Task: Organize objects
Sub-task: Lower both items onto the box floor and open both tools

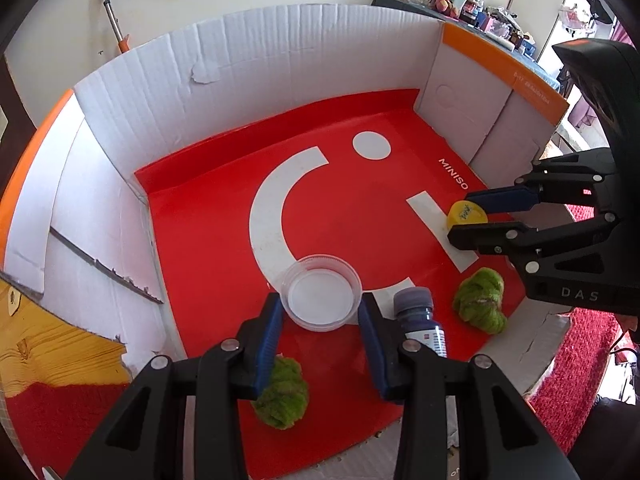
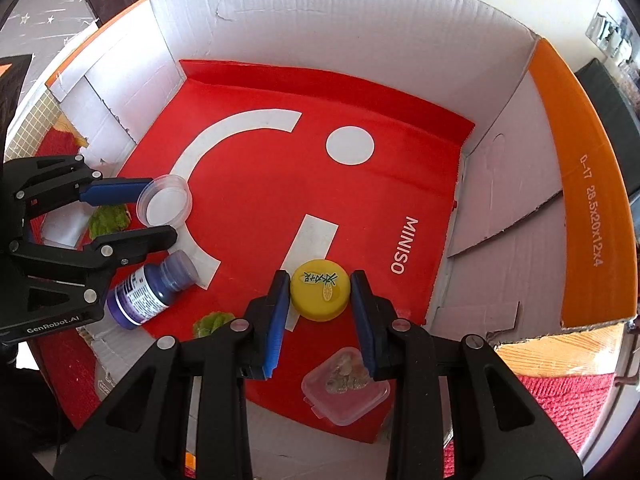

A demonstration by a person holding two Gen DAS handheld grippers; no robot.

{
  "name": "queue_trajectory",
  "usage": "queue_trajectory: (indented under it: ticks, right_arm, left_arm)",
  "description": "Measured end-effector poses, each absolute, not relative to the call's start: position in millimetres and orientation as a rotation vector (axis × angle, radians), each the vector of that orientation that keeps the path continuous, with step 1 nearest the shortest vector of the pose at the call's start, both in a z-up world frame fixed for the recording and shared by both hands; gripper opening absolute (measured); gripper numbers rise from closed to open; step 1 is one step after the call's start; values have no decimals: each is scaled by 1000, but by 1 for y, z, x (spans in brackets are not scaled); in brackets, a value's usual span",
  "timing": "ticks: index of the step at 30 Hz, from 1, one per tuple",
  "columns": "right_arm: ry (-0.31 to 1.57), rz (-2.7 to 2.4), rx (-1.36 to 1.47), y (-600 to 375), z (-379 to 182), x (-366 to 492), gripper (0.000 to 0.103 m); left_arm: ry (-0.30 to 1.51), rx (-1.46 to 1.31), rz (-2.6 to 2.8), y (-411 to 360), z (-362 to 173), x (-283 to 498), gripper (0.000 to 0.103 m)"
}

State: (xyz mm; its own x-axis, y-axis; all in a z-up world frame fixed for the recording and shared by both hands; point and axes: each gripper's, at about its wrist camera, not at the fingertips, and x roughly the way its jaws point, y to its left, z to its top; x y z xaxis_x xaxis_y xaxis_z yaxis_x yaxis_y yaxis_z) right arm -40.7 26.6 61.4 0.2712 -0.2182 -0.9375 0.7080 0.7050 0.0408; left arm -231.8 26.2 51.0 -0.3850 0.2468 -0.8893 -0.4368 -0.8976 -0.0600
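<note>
Cardboard box (image 1: 248,60): open-topped, white corrugated walls with orange rims, floor lined by a red printed sheet (image 1: 224,240); everything below lies on that sheet.
Clear round dish (image 1: 321,291): shallow transparent plastic, resting flat at about 6 o'clock of the sheet in the left wrist view. Judged light, thin-walled and slick; best taken across the rim, with gentle pressure since the wall may flex.
Left gripper (image 1: 320,312): fingers spread, one on each side of the dish, apparently not yet pressing it.
Yellow cap (image 2: 320,295): squat disc with a printed top, at about 6 o'clock in the right wrist view. Judged stiff, light and smooth-sided; take it across its widest part, low on the side wall.
Right gripper (image 2: 320,288): fingers spread, straddling the cap, with narrow gaps visible on either side (contact cannot be confirmed).
Blue bottle (image 2: 154,290): lying on its side at 8 o'clock, labelled; likely to roll.
Green fuzzy clumps (image 1: 480,300) (image 1: 282,394): soft, compressible, easy to pinch anywhere.
Lidded square container (image 2: 346,386): clear, small pale pieces inside, near edge of the sheet.
</note>
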Motion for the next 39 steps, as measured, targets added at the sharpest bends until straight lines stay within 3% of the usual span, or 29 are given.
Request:
queue_trajectory:
  ticks: [18, 19, 21, 39]
  right_arm:
    - [1151, -642, 495, 39, 62, -51, 32]
    - [1150, -640, 496, 40, 62, -51, 34]
    - [1149, -632, 497, 43, 62, -53, 51]
    - [1155, -608, 463, 54, 66, -66, 52]
  left_arm:
    - [249, -1443, 2299, 20, 52, -231, 41]
    - [242, -1446, 2299, 19, 53, -231, 41]
    - [236, -1447, 2297, 19, 54, -228, 41]
    - [237, -1446, 2291, 18, 56, -221, 41]
